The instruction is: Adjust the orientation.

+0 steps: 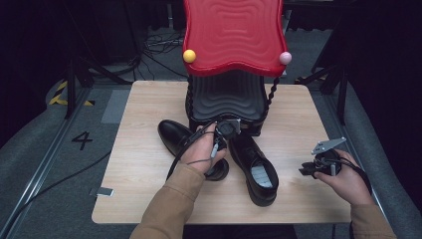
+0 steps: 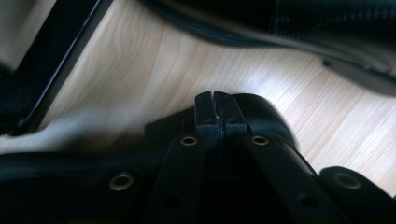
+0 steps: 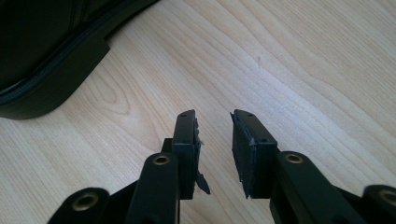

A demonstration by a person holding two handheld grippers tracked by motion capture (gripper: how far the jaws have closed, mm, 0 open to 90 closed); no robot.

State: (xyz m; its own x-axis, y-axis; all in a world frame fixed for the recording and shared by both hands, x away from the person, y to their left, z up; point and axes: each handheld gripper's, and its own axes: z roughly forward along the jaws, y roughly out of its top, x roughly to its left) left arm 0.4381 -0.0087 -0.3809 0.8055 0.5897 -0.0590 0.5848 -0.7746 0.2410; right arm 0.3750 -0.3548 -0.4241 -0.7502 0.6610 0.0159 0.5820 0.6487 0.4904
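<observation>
A red wavy panel (image 1: 233, 35) rises over a black rack (image 1: 226, 97) at the table's (image 1: 149, 104) far edge, with a yellow ball (image 1: 189, 56) and a pink ball (image 1: 284, 58) at its lower corners. Cables (image 1: 159, 45) lie on the floor beyond.

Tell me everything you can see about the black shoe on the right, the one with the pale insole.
The right black shoe is a glossy, leather-looking dress shoe, lying upright on the wooden table with its rounded toe toward the person and its heel end near the black shoe rack. Its opening shows a pale grey insole. Whether it touches the left shoe cannot be told. The right gripper is off to its side, apart from it.
</observation>
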